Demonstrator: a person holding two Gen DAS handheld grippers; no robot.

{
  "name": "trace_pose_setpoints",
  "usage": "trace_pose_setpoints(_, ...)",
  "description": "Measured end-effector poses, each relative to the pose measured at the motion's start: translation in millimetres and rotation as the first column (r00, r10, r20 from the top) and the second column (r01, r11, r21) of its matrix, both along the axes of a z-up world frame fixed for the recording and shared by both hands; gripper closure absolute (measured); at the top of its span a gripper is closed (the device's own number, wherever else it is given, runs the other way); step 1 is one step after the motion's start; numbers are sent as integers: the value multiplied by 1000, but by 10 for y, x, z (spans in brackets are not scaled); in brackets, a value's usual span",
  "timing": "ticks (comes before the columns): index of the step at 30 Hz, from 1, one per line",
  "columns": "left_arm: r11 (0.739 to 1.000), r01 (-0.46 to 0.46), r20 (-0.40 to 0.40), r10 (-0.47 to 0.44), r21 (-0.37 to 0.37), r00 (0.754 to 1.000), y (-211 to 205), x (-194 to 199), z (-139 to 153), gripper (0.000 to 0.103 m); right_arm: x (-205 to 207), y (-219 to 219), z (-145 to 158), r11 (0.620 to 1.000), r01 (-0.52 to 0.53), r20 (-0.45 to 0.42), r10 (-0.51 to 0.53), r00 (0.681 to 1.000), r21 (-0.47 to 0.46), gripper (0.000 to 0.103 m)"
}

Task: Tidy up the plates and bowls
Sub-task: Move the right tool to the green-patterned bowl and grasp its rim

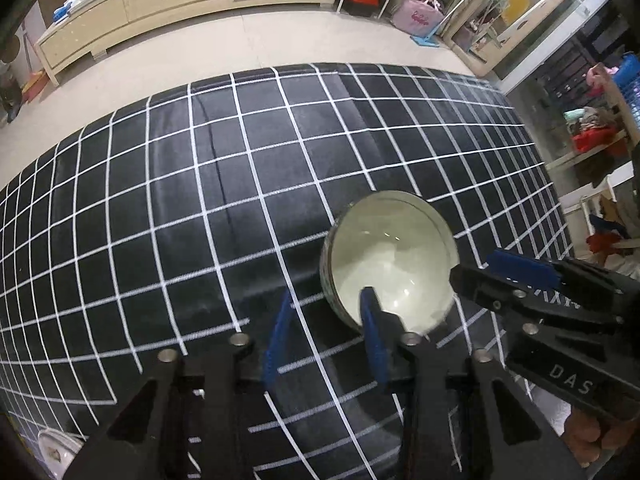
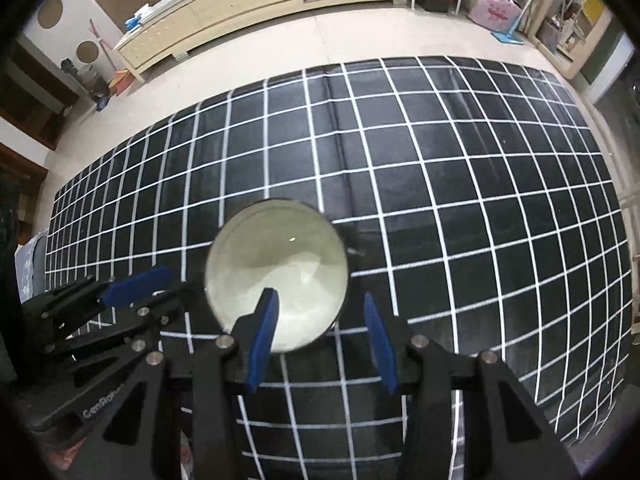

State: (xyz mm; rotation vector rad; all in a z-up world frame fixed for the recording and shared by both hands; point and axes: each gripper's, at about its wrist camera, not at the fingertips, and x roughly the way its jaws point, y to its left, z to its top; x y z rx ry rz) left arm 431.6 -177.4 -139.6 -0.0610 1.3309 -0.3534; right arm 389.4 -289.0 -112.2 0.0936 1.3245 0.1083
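Setting: a living room with pale floor tiles. A long light-wood cabinet (image 2: 224, 12) runs along the far wall, a pink bag (image 2: 496, 10) stands far right, and a table in the foreground is covered by a black cloth with white grid lines (image 2: 460, 184).

Item, near left: a white dish (image 1: 56, 454), only partly visible at the table's near-left edge in the left wrist view; whether plate or bowl cannot be told.

Item, left of centre: left gripper (image 1: 326, 340), blue-padded fingers spread apart, empty. Its right finger overlaps the bowl's near rim in the picture; contact cannot be confirmed. Its left finger stands over bare cloth.

Item, centre: one pale bowl (image 2: 276, 272), upright, interior glossy and empty, resting on the cloth near the table's near edge. It sits between the two grippers.

Item, right of centre: right gripper (image 2: 320, 332), fingers likewise parted, holding nothing. Its left finger lies over the bowl's near rim; its right finger is beside the bowl, over cloth.

Task status, as judged: early or midway. The bowl stands alone, neither stacked nor gripped, and no pile of plates or bowls shows on the cloth. The bowl awaits a grasp and a destination; the dish at the near left may be the other piece to combine with it.
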Motion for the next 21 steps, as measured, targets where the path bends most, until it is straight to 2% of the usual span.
trace_pose_setpoints(3, 1000, 6, -17, -6, 8, 1000, -25, 80, -106, 81, 68, -43, -120, 1000, 12, -22, -12, 1000, -2, 68)
trace_pose_setpoints(5, 1000, 13, -30, -13, 18, 999, -47, 111, -176, 85, 93, -56, -203, 1000, 14, -42, -14, 999, -3, 81)
trace_pose_setpoints(8, 1000, 29, -46, -29, 6, 999, -82, 127, -249, 92, 91, -70, -306, 1000, 19, -65, -20, 998, -23, 91)
trace_pose_setpoints(12, 999, 43, -35, -41, 34, 999, -75, 90, -236, 94, 14, -31, -290, 999, 3, -50, -6, 999, -44, 91)
trace_pose_setpoints(16, 996, 61, -57, -57, 71, 997, 13, -79, -234, 94, -121, 112, -306, 999, -22, -81, 19, 997, -36, 91)
trace_pose_setpoints(21, 994, 53, -77, -46, 97, 996, 366, -414, -261, 94, -375, 401, -341, 998, -70, -107, 68, 992, -11, 91)
